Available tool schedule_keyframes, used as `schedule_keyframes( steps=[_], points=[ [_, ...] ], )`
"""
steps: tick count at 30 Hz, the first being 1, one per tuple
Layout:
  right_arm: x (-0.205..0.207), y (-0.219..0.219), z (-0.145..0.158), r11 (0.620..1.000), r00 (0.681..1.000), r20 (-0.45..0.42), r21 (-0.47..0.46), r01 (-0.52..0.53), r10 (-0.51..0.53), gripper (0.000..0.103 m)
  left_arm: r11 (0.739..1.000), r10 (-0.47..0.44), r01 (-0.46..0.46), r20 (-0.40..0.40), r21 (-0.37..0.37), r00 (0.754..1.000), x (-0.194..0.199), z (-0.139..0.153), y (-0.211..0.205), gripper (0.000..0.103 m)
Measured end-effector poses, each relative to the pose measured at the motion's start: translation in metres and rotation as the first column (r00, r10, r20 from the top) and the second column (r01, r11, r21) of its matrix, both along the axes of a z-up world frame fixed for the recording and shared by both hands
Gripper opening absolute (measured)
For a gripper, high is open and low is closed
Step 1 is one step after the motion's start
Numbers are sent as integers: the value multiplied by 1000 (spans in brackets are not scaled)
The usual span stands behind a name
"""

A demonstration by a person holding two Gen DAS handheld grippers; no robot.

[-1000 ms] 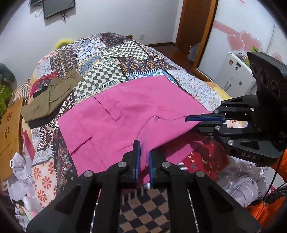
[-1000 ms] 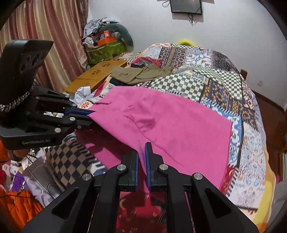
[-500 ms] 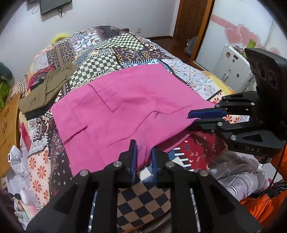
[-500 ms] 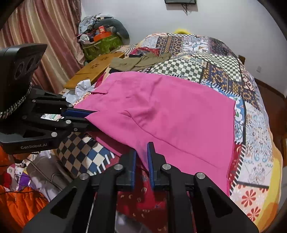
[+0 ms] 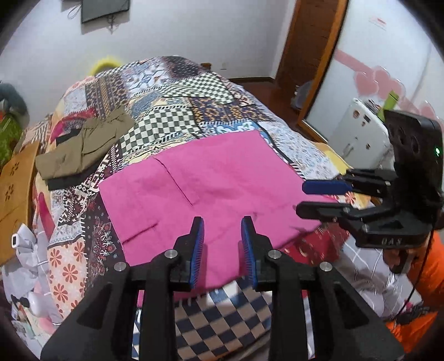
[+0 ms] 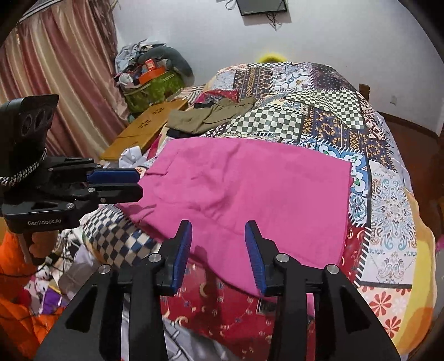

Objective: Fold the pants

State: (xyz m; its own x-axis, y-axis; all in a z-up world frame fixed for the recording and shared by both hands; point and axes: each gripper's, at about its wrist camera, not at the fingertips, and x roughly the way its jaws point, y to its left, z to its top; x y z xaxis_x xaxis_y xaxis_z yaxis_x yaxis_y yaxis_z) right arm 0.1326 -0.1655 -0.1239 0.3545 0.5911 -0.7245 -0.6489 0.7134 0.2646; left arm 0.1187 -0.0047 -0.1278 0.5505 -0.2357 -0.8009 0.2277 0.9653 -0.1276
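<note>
Two wrist fisheyes at the bed's near edge, looking down its length

The left wrist camera sits just behind the left gripper [image 5: 222, 244], aimed forward and downward past its jaws over the bed [image 5: 194, 91] toward the far wall; the right gripper [image 5: 319, 197] enters from beyond the jaws' right side. The right wrist camera looks likewise from behind the right gripper [image 6: 219, 247], with the left gripper [image 6: 122, 183] off its jaws' left side. Both sit close to the pink pants [image 5: 211, 188] [image 6: 249, 188] spread just ahead of the jaws, and share the patchwork quilt [image 6: 319, 111], the olive garment [image 5: 83, 144] [image 6: 211, 116] and the wall-mounted screen [image 5: 105, 9] [image 6: 263, 7].
</note>
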Motion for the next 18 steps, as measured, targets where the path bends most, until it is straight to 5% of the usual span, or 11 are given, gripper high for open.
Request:
schedule_keyframes(
  steps=[7, 12, 18],
  points=[
    [16, 21, -16, 1000, 997, -72, -1, 13, -13, 36, 998, 37, -40, -76, -38, 996, 22, -26, 9, 35],
    [17, 24, -39, 999, 994, -105, -41, -1, -3, 36, 996, 87, -85, -143, 20, 986, 24, -54, 25, 35],
    [11, 3, -43, 999, 995, -93, -21, 24, -26, 36, 993, 118, -115, -129, 27, 985, 9, -58, 46, 35]
  ],
)
